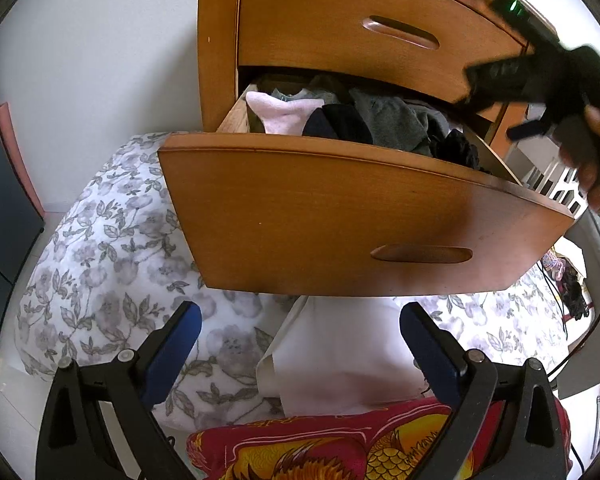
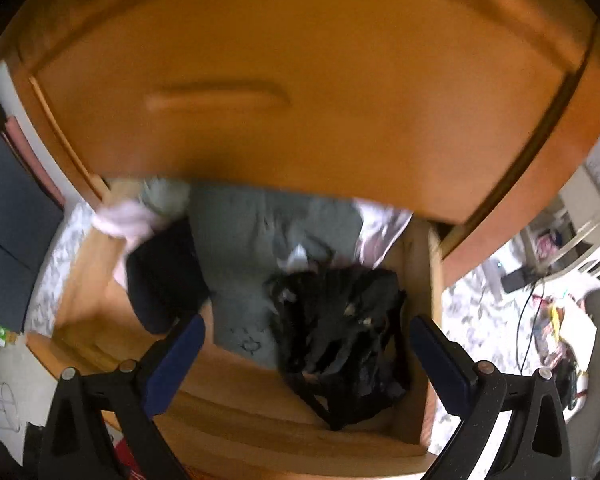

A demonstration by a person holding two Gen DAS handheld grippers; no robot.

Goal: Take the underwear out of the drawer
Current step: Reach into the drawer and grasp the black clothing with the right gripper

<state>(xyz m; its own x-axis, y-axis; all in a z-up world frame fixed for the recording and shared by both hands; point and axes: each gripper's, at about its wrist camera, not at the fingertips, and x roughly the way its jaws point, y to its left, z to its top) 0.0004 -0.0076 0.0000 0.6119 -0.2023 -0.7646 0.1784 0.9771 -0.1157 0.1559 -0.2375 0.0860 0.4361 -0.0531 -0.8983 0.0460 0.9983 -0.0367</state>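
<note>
The lower wooden drawer (image 1: 340, 208) is pulled out and holds crumpled clothes. Black lacy underwear (image 2: 340, 332) lies at the drawer's front right, beside a grey garment (image 2: 260, 240), a dark navy piece (image 2: 164, 280) and a pale pink piece (image 2: 124, 220). My right gripper (image 2: 306, 344) hovers open above the drawer, the black underwear lying below and between its blue fingers. In the left wrist view the right gripper (image 1: 512, 80) appears blurred above the drawer's right end, held by a hand (image 1: 598, 152). My left gripper (image 1: 300, 344) is open below the drawer front, holding nothing.
The closed upper drawer (image 1: 380, 36) overhangs the open one. A floral-patterned bed cover (image 1: 100, 248) lies under and left of the drawer, with a white cloth (image 1: 340, 352) and a red dragon-print fabric (image 1: 320, 448) near my left gripper. A white basket (image 2: 592, 256) and cables (image 2: 528, 320) sit at right.
</note>
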